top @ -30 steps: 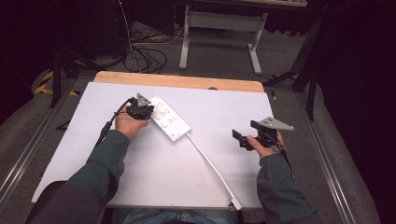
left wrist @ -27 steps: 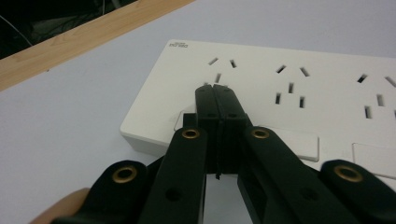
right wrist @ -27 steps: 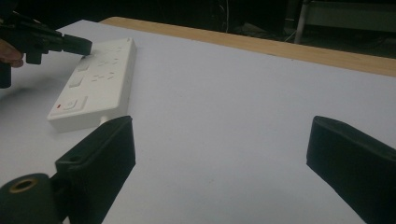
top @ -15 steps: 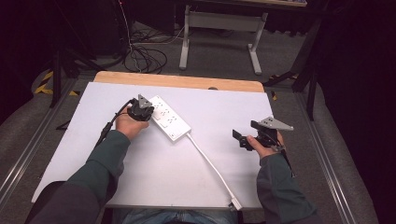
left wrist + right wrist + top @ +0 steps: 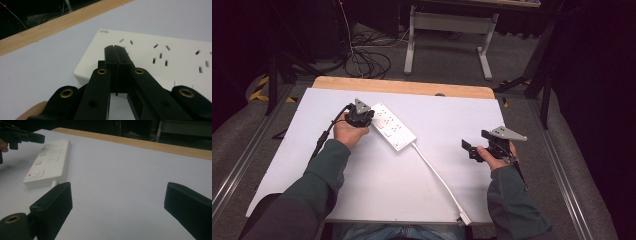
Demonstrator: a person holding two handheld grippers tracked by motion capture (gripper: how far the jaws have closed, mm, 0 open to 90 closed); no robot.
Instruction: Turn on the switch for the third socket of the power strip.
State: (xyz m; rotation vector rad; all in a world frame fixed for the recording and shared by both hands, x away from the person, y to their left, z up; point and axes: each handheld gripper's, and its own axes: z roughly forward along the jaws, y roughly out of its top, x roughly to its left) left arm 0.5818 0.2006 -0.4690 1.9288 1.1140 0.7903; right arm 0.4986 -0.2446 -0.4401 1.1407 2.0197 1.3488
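Note:
A white power strip lies slantwise on the white table top, and its white cable runs toward the front edge. My left gripper sits at the strip's far left end. In the left gripper view its jaws are pressed together, the left gripper reaching over the power strip near its end sockets; I cannot tell whether they touch it. My right gripper hovers at the table's right side, apart from the strip. Seen in its own view, the right gripper is open wide and holds nothing, with the power strip far off to the left.
A wooden strip borders the table's far edge. The cable ends in a plug at the front edge. Beyond the table stand a grey metal frame and loose cables on the floor. Metal rails flank the table.

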